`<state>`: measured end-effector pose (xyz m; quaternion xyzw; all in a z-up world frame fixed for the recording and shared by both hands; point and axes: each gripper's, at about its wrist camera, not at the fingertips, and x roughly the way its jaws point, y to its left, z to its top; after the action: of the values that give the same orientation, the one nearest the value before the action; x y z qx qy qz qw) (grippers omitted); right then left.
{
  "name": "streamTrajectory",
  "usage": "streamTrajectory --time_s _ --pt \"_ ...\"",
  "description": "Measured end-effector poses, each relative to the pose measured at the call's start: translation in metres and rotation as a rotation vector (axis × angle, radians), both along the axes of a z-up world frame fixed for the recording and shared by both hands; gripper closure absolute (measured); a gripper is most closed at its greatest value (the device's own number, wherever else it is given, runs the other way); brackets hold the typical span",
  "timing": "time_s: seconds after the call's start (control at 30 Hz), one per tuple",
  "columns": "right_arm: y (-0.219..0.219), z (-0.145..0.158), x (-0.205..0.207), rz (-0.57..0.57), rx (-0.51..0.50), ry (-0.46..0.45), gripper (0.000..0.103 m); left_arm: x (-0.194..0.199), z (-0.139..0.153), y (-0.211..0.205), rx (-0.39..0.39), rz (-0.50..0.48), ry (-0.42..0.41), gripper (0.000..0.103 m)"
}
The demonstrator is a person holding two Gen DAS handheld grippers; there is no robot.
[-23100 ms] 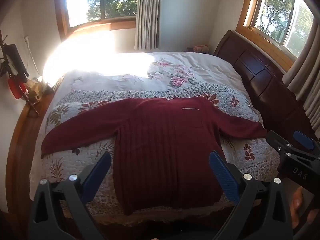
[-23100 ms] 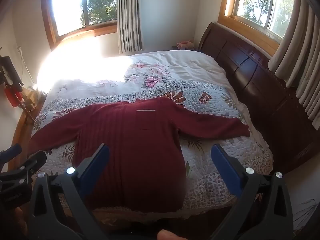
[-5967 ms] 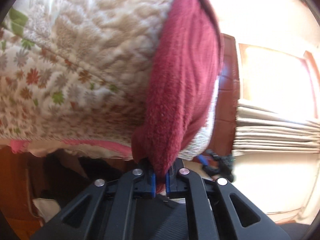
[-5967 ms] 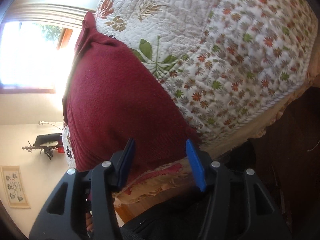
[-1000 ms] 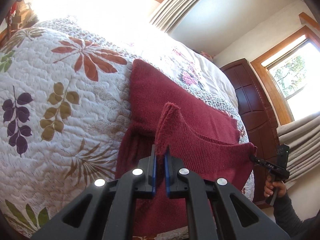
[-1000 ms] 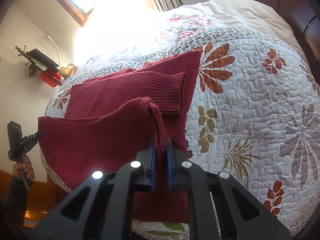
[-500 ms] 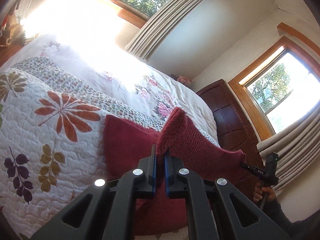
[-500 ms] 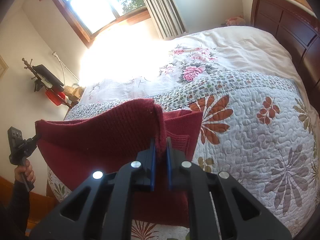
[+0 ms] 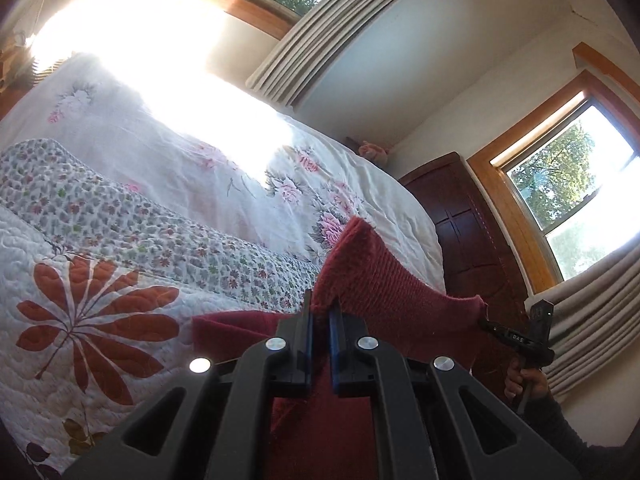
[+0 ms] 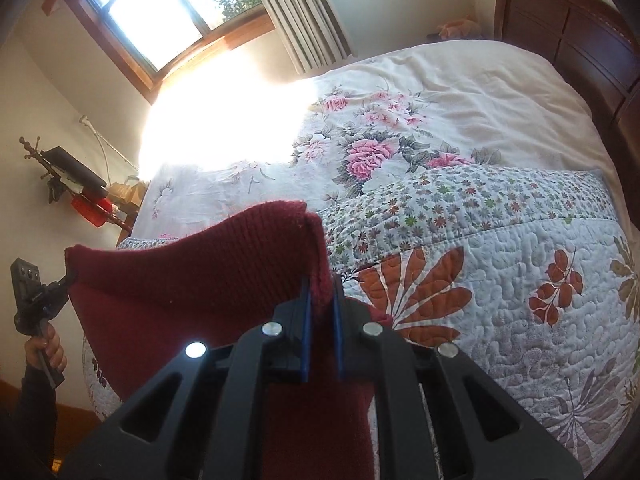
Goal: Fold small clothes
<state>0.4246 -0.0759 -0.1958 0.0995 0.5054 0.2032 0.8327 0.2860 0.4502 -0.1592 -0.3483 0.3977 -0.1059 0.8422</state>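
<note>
Counts: 1 red sweater (image 9: 384, 292), 2 grippers – left gripper (image 9: 319, 312) and right gripper (image 10: 320, 292). 1 bed (image 10: 460, 76) with 1 leaf-print quilt (image 10: 520, 272) and 1 floral sheet (image 9: 180, 152). 2 windows (image 9: 572, 200), 2 curtain sets (image 9: 320, 40).

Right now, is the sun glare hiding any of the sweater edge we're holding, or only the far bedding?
Left wrist view: glare blows out the white floral sheet under the window; the red sweater in the left gripper reads clearly. Right wrist view: the same washout sits on the far sheet; the sweater edge in the right gripper is evenly lit. Fisheye bends the leaf-print quilt in both.
</note>
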Motion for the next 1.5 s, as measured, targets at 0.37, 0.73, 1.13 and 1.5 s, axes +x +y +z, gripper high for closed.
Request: streamTrajectory --time_s 0.37,0.73,1.13,1.5 --pt "0.009 -0.052 0.056 -0.035 -0.007 0.111 0.095 0.06 -0.067 0.017 -0.067 0.029 0.151 0.097" --pt "0.018 -0.118 0.08 -0.045 -0.065 0.327 0.095 0.088 -0.141 0.018 -0.105 0.027 0.413 0.098" --pt "0.024 -0.134 0.088 -0.052 -0.095 0.343 0.094 0.096 -0.154 0.016 -0.032 0.038 0.438 0.097" --pt "0.025 -0.068 0.007 0.026 -0.039 0.113 0.068 0.045 -0.054 -0.028 0.108 -0.023 0.205 0.067"
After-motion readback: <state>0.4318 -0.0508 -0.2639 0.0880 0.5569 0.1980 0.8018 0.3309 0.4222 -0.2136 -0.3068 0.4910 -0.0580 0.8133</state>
